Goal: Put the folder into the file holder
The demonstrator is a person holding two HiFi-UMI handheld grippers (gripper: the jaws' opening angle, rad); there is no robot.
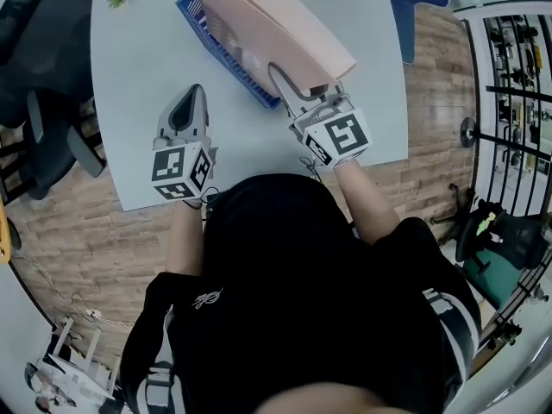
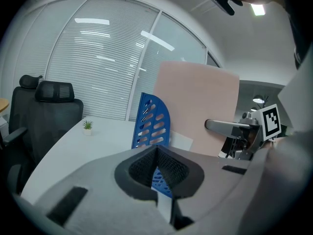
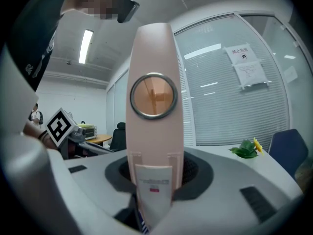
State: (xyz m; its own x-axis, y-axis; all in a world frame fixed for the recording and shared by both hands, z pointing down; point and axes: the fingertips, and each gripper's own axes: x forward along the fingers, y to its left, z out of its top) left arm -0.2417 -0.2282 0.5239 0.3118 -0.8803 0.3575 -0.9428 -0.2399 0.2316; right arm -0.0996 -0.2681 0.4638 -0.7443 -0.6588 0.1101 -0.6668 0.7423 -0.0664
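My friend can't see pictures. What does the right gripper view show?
A pink folder stands upright, pinched by its spine in the right tool. The spine has a round metal ring. Behind are window blinds and a green plant on the right.

Wearing a black short-sleeved top with white sleeve stripes and a small white logo; showing a grey left gripper and right gripper, each bearing a black-and-white marker cube.

Left gripper angled slightly down, jaws together, right gripper near level, clamped on folder spine
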